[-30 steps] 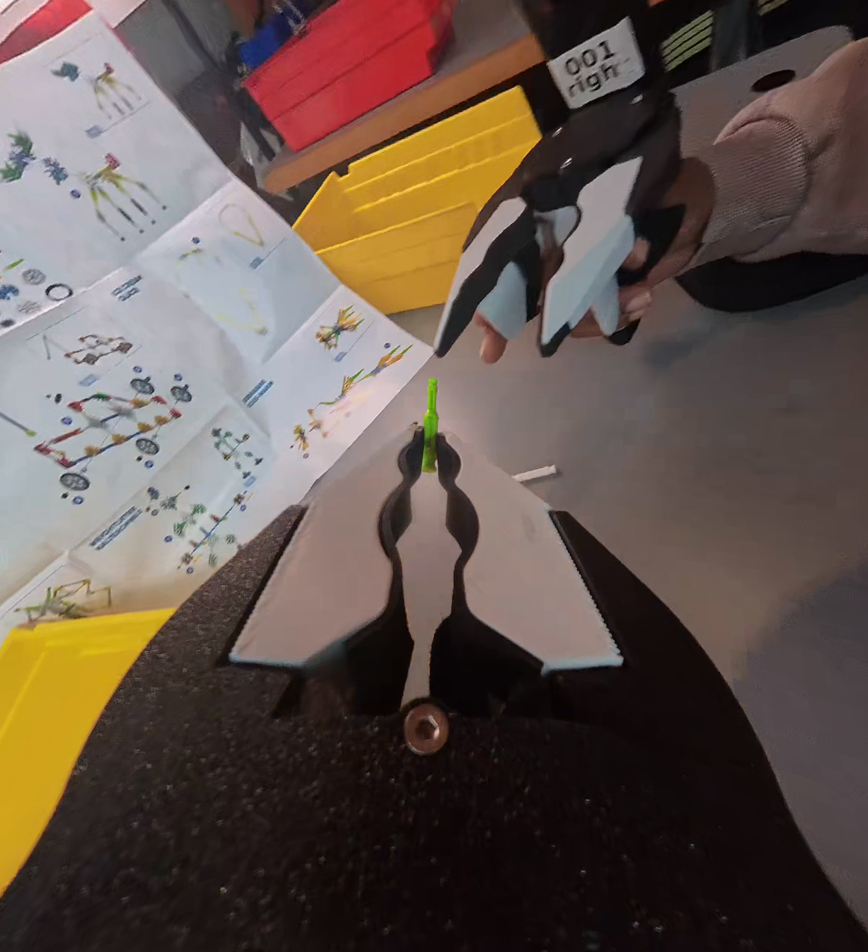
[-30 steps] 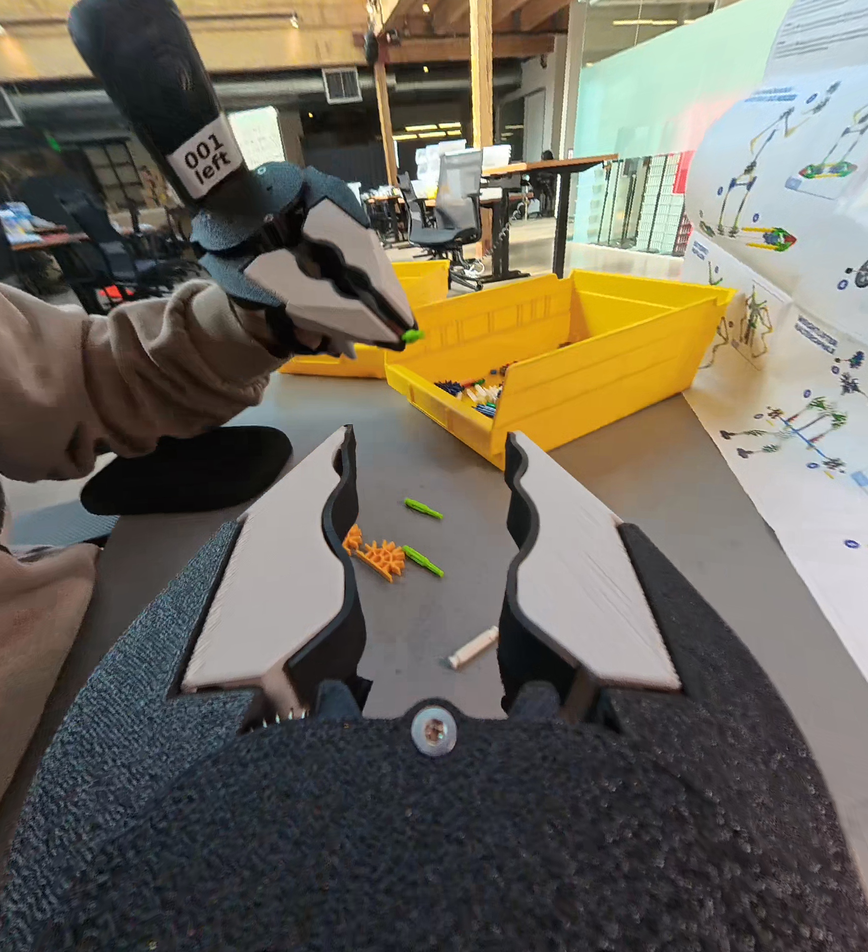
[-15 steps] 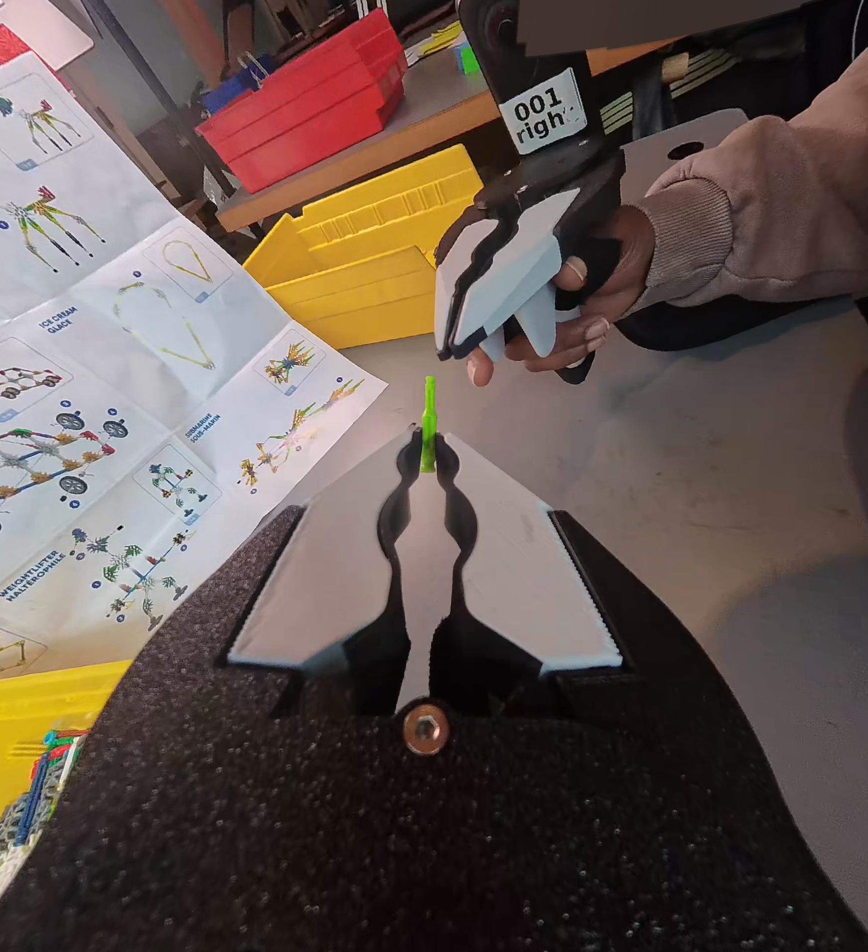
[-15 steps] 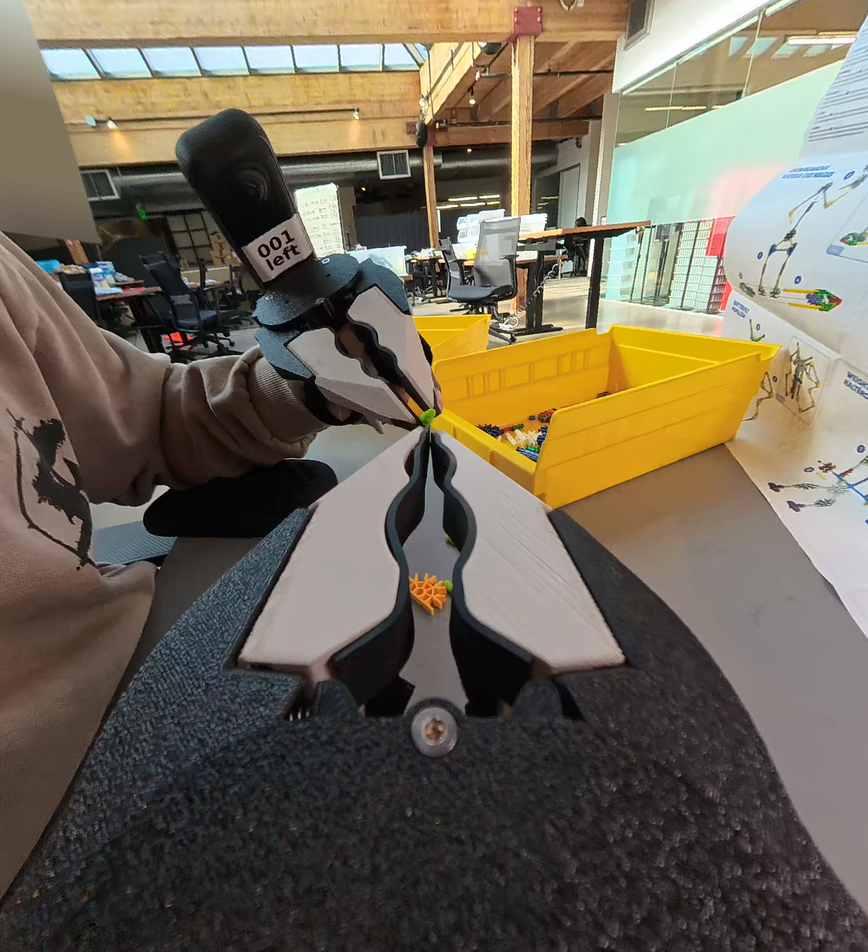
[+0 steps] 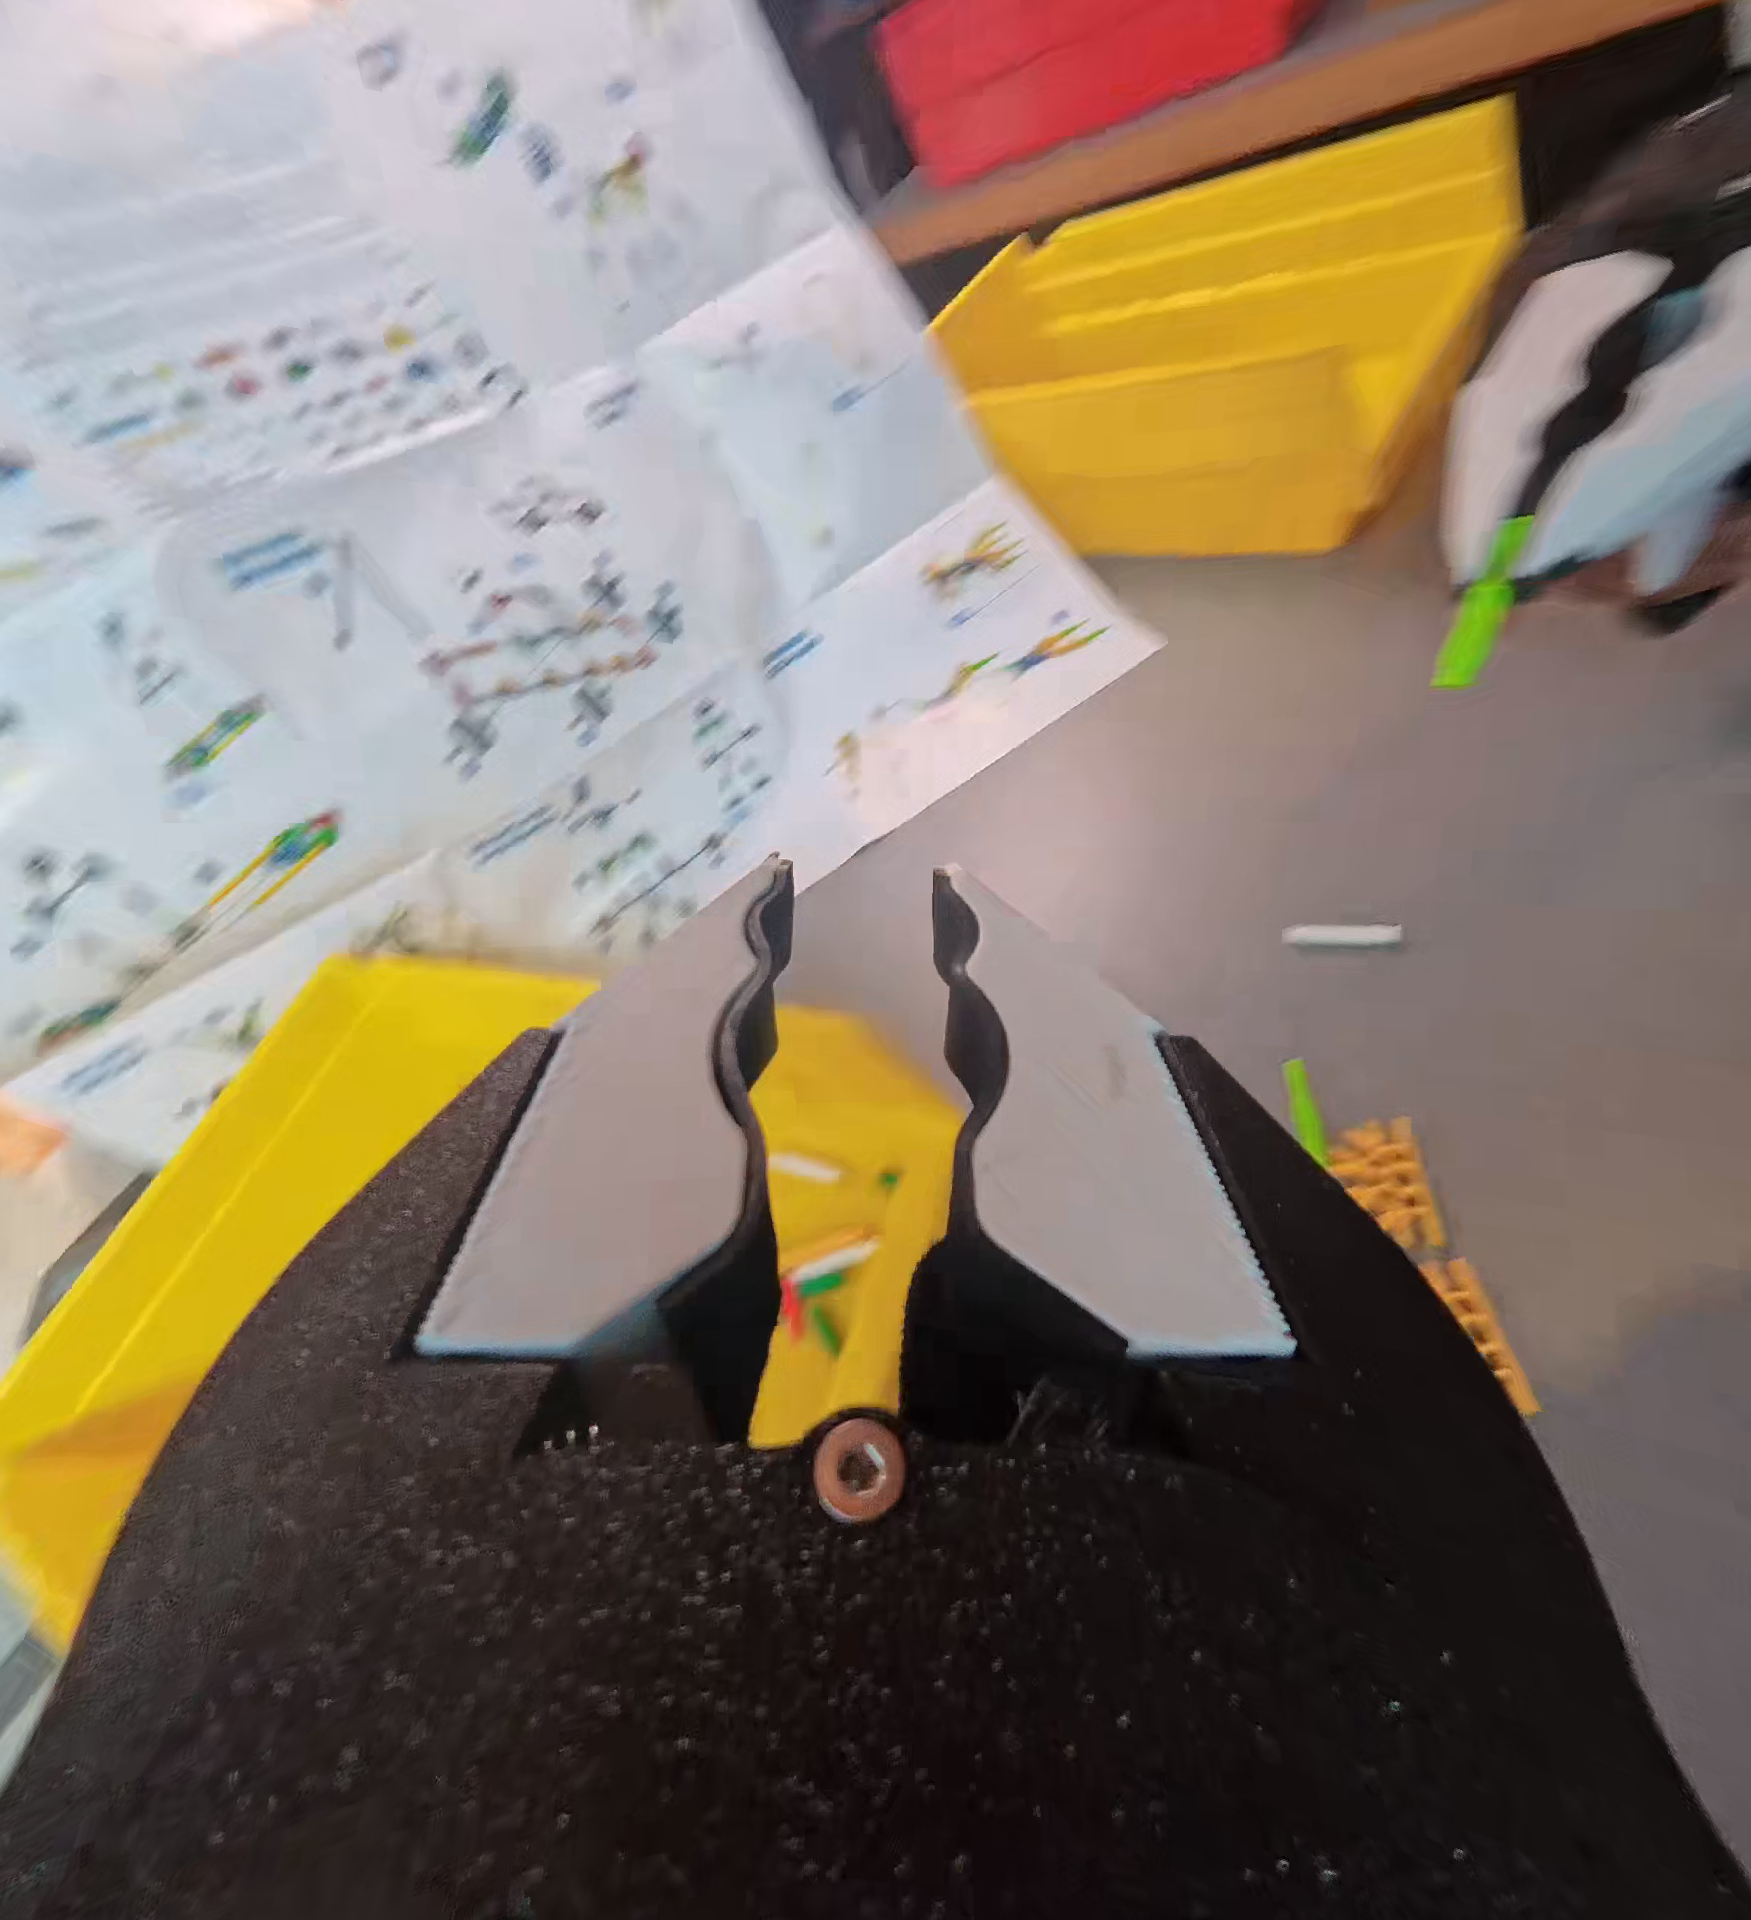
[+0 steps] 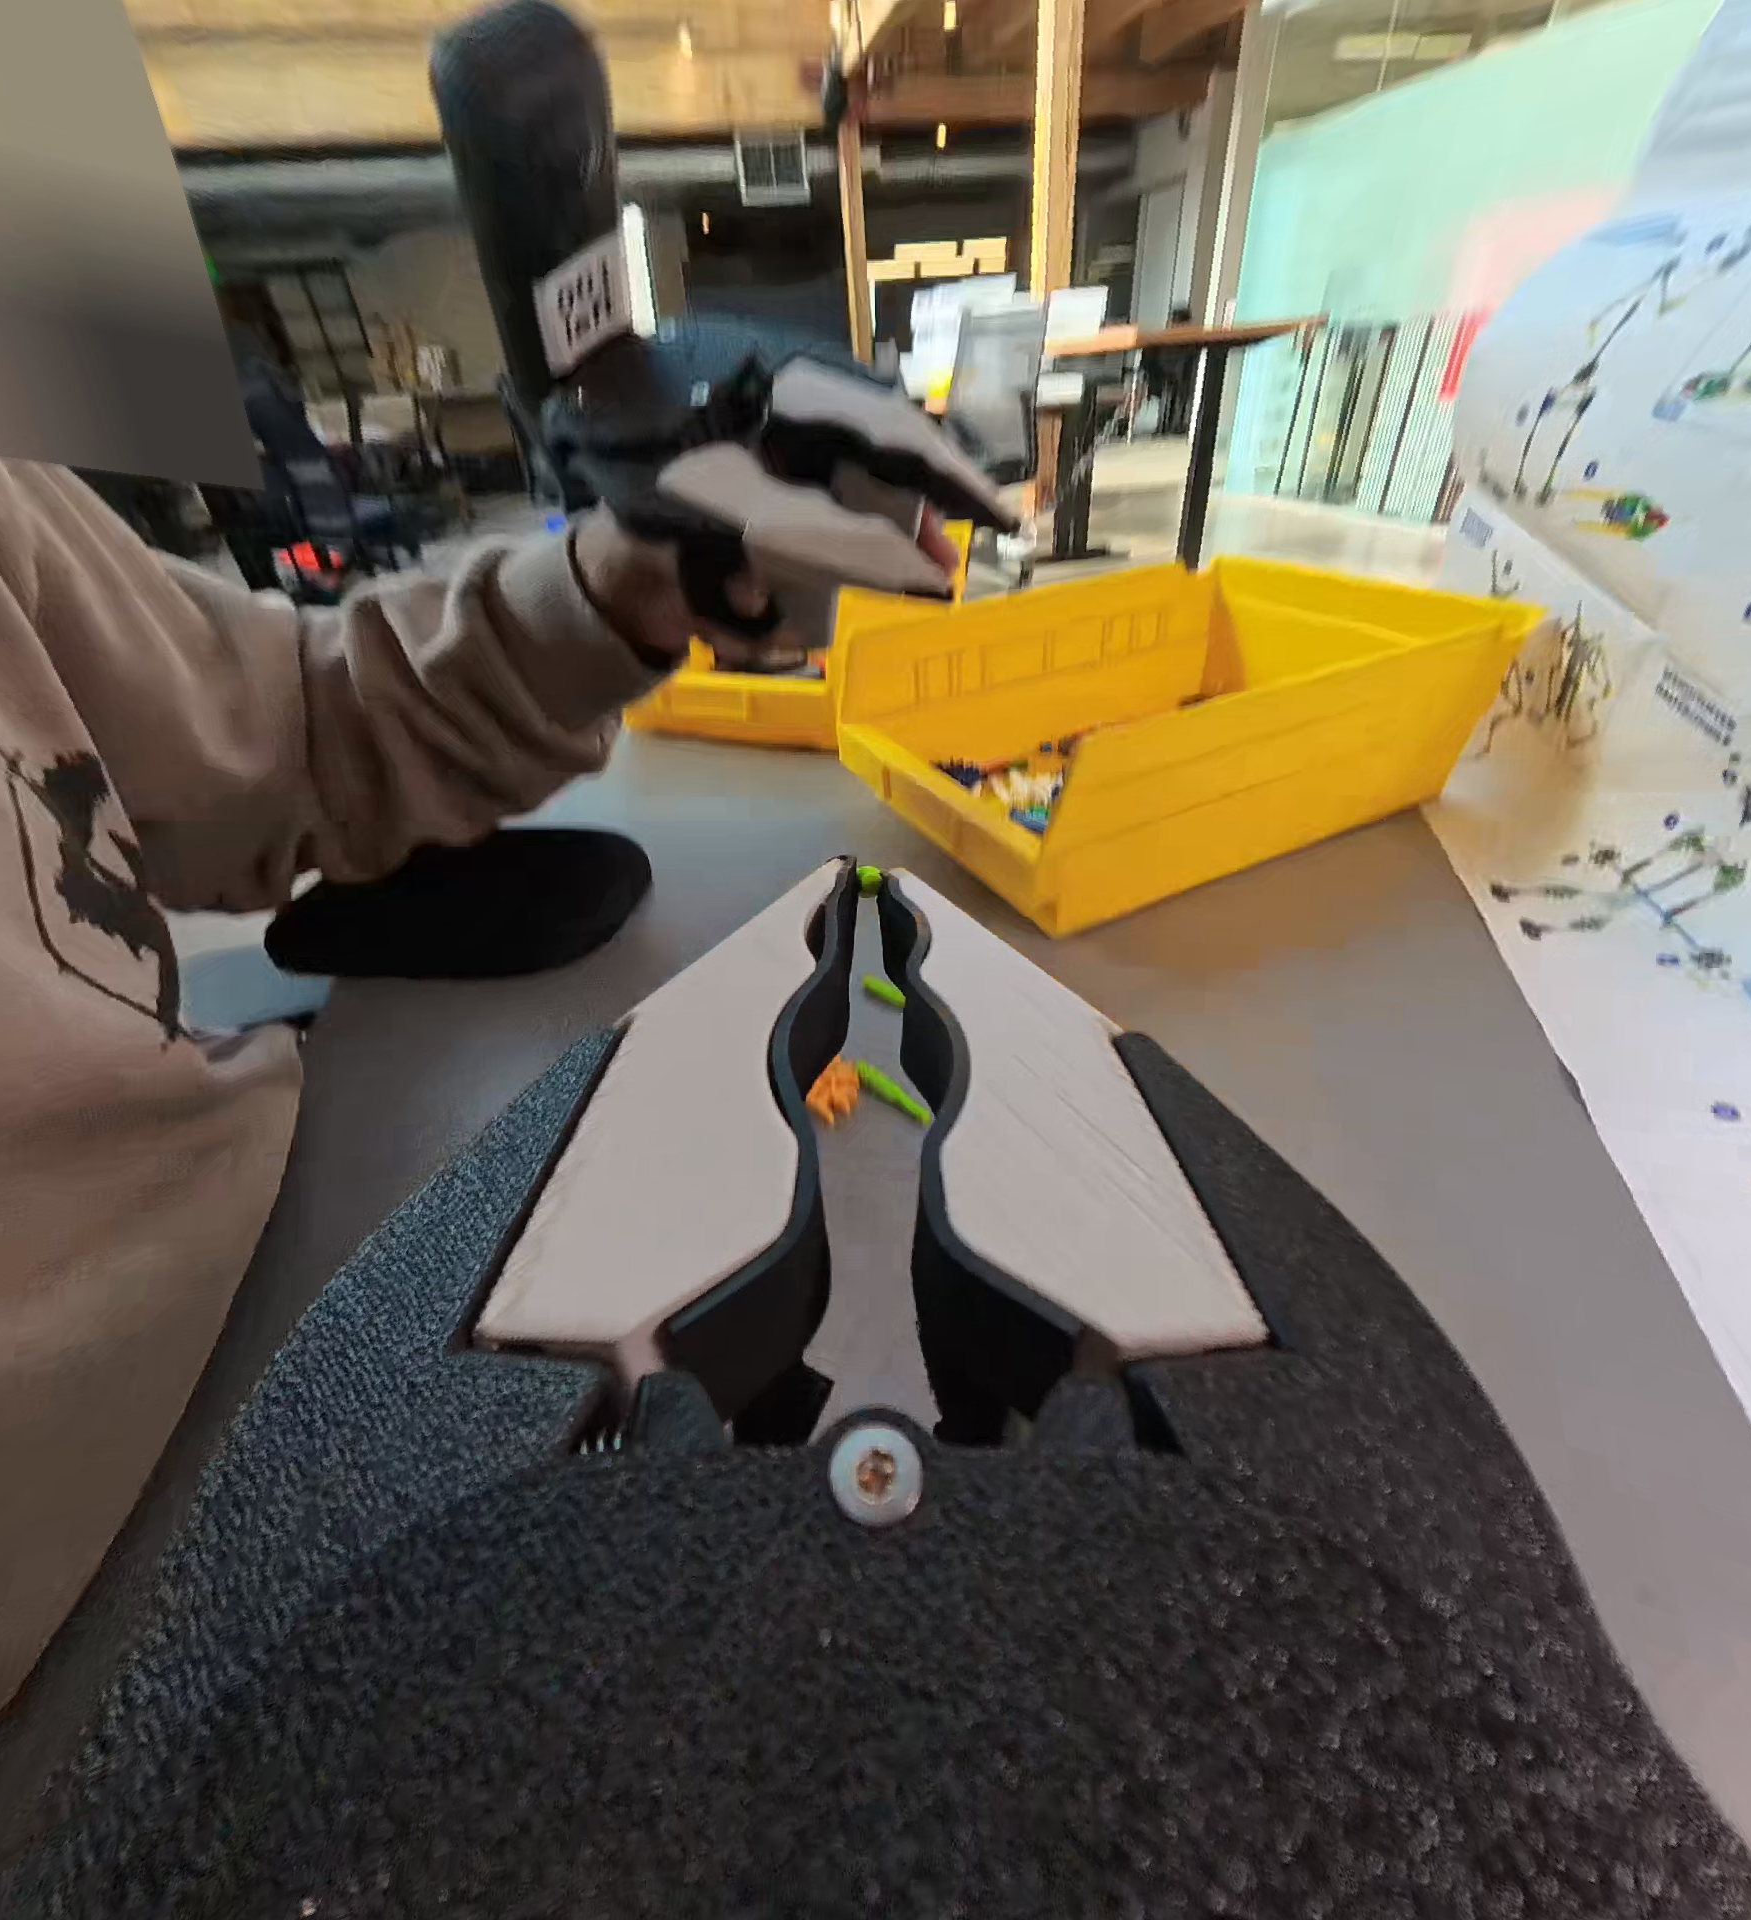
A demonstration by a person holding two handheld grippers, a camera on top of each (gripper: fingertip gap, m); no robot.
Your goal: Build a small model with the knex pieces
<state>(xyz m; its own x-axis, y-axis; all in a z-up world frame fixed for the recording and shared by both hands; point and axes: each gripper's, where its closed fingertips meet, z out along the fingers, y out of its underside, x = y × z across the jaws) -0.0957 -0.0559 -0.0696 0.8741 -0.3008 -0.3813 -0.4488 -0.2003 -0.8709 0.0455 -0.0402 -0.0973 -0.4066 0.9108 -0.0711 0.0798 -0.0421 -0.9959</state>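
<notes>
My right gripper is shut on a small green rod, pinched at its fingertips above the grey table. The left wrist view shows this gripper at the far right with the green rod sticking down from its tips. My left gripper is open and empty, above the edge of a yellow bin that holds loose coloured pieces. It shows in the right wrist view, raised in a person's hand. Orange connectors and two green rods lie on the table below my right gripper.
A large white instruction sheet covers the left of the table. More yellow bins stand at the back; one holds several small pieces. A white rod and orange connectors lie on the table. A red box sits behind. Tip to tip, the grippers are about 15 cm apart.
The green rod has passed from my left gripper to my right one. My left gripper opened and swung away left, over the yellow bin. My right gripper stayed shut, now holding the rod.
</notes>
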